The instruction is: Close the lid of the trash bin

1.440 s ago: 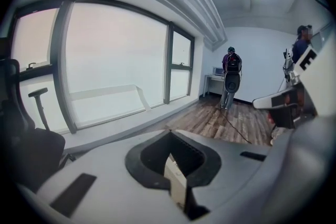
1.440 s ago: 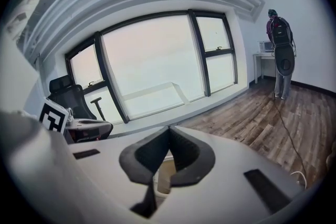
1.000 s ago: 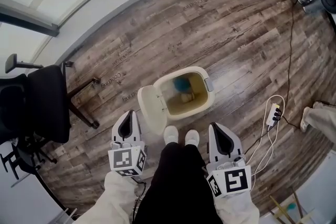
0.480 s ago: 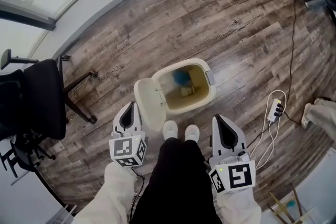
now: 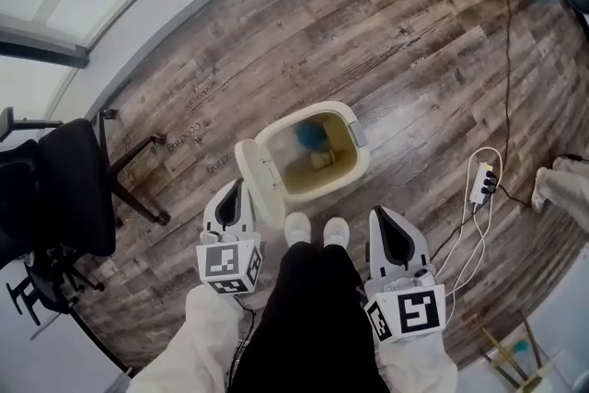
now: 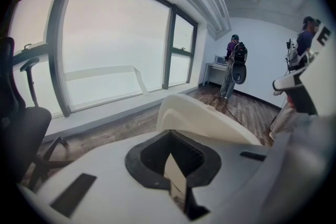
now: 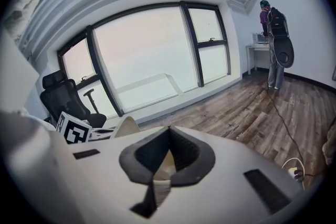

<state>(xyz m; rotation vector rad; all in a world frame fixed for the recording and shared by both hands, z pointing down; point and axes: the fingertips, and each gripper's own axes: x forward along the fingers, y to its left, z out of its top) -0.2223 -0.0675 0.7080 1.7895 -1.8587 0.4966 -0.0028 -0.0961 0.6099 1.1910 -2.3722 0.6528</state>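
- Currently the trash bin (image 5: 362,163) is standing on the wooden floor (image 5: 414,41), just beyond the person's shoes (image 5: 300,231), with its mouth gaping and some blurred rubbish showing inside.
- Its lid (image 5: 257,186) is standing open at the bin's left side, tipped up on edge and apparently hinged there.
- The left gripper (image 5: 234,190) is hovering close beside the lid's near end, its fingers pressed together and pinching nothing.
- The right gripper (image 5: 382,218) is hovering near the bin's right side, a little apart from it, its fingers likewise pressed together on nothing.
- The lid is looking like light, stiff, smooth plastic, so it is probably going to swing easily. Pushing its outer face or free edge with the left gripper's closed fingers is looking wiser than pinching, and a gentle push is less likely to slide the light bin.
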